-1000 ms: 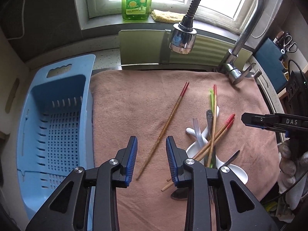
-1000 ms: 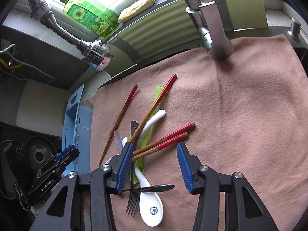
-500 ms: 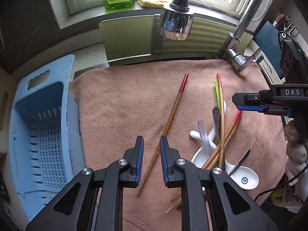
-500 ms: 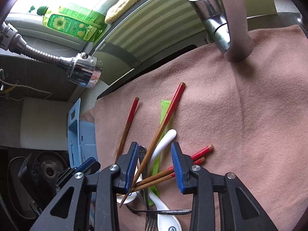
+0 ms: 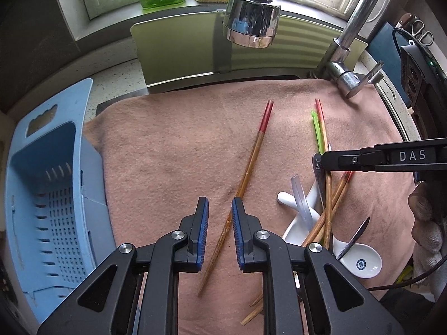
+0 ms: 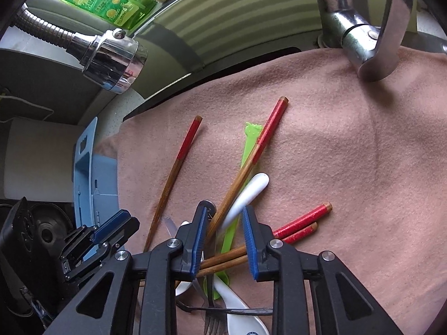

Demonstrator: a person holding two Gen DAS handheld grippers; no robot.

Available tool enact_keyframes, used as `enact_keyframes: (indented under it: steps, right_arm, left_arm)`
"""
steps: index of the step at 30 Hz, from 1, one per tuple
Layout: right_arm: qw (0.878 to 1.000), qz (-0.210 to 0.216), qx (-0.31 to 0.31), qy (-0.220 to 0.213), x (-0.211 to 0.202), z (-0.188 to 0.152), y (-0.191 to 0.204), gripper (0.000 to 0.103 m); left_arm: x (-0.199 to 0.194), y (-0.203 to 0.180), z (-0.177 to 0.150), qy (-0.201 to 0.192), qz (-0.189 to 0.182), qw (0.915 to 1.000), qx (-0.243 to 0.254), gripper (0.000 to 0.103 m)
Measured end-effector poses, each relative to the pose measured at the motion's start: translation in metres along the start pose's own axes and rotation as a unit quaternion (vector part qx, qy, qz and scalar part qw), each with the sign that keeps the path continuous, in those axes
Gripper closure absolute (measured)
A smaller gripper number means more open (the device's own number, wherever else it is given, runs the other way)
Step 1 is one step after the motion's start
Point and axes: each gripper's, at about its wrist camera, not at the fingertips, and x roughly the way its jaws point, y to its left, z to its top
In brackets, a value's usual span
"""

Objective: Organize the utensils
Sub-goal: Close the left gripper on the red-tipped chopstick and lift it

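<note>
The left gripper [image 5: 219, 230] hung over a lone red-tipped chopstick [image 5: 245, 178] that lay slantwise on the pinkish-brown towel [image 5: 173, 150], apart from the other utensils; its jaws, which had just been closing, stood narrowly apart with the stick's shaft running between the blue pads [image 5: 202, 231], close to the right pad but not clearly pinched. The right gripper [image 6: 225, 238] stood above the heap of utensils on the same towel, its jaws also just closing yet still parted, with a second red-tipped chopstick [image 6: 251, 153], a white spoon handle [image 6: 245, 195] and a green plastic utensil [image 6: 248, 145] passing between them; the pads did not press on any of these. Two more red-tipped chopsticks [image 6: 303, 220] lay crosswise under that gripper, beside a fork [image 6: 212, 321] and a white spoon bowl [image 5: 360, 262]. A blue perforated basket [image 5: 50, 195] sat at the towel's left edge, and a chrome tap head [image 5: 251, 25] hung over the far side
</note>
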Motion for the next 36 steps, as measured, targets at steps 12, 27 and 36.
enact_keyframes:
  steps: [12, 27, 36]
  right_arm:
    - [1.0, -0.005, 0.003, 0.01, -0.004, -0.001, -0.017, 0.091]
    - [1.0, 0.009, 0.019, 0.009, -0.003, 0.0, -0.026, 0.094]
    - [0.999, 0.022, 0.025, 0.001, -0.007, -0.001, -0.028, 0.097]
  left_arm:
    - [0.012, -0.005, 0.002, 0.01, -0.001, 0.9999, 0.014, 0.088]
    - [0.043, -0.027, 0.015, 0.051, 0.016, 0.9952, 0.082, 0.088]
    - [0.042, -0.02, 0.017, 0.034, -0.005, 0.9986, 0.042, 0.098]
